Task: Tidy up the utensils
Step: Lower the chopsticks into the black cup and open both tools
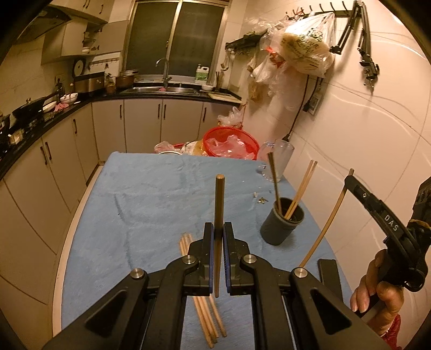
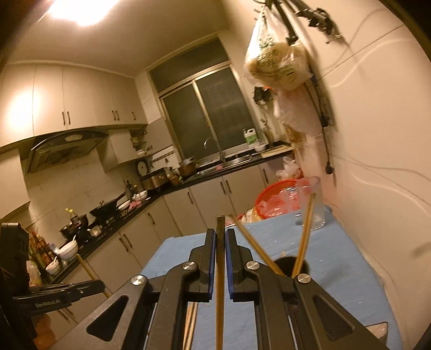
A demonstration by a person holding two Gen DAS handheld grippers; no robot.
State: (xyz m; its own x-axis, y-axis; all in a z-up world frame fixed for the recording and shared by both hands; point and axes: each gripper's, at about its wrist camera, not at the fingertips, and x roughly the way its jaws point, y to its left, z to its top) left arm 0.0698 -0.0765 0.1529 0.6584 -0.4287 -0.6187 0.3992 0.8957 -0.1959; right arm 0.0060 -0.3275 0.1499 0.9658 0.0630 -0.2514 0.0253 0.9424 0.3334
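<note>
Left wrist view: left gripper (image 1: 218,228) is clamped on one upright chopstick (image 1: 219,204) above the blue cloth (image 1: 150,193); the dark cup (image 1: 281,224) holds three chopsticks, loose chopsticks (image 1: 207,315) lie beneath. Right wrist view: right gripper (image 2: 220,235) pinches another chopstick (image 2: 219,282) beside the cup (image 2: 285,265).

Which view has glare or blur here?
Right wrist view: ceiling light blows out the top left corner, and the hanging bag and wall cable are smeared. Left wrist view: sharp, evenly lit and warm-tinted; fisheye bends the cabinets.
</note>
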